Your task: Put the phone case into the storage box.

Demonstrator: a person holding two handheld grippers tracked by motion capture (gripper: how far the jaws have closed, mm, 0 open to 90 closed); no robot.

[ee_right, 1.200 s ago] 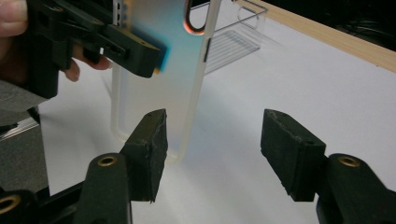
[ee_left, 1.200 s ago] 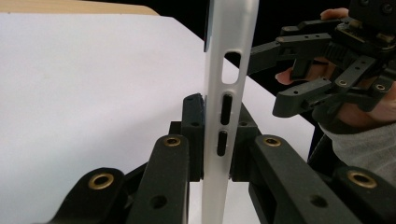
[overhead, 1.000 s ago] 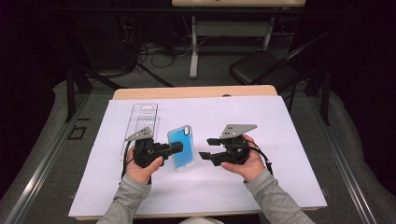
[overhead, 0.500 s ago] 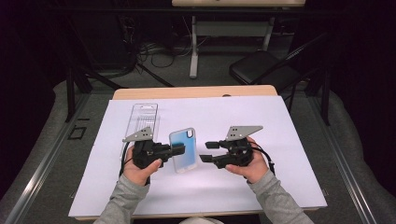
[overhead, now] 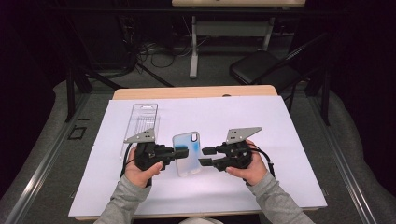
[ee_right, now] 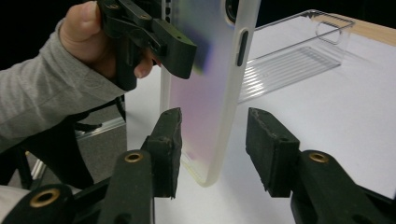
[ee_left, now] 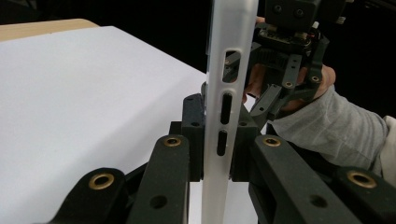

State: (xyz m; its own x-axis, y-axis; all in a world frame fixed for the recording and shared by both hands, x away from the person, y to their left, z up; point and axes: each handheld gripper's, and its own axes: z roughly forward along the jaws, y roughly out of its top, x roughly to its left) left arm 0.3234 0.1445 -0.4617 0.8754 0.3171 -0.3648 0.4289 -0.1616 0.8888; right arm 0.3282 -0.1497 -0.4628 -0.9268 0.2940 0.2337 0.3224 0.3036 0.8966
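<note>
High view hides both grips: left gripper [ee_left: 215, 154] clamps phone case [ee_left: 229, 93] edge; right gripper [ee_right: 212, 140] jaws closing, untouching, astride it.

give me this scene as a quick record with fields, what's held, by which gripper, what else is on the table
held thing: translucent phone case, lifted above the table
left gripper: shut on the case's side edge, beside the button slots
right gripper: jaws astride the case's lower edge with gaps at both pads; they have just been closing
case pose: on edge, camera cutout away from the person
table cover: white sheet
other thing: clear plastic packaging tray, lying flat beyond the left gripper
</note>
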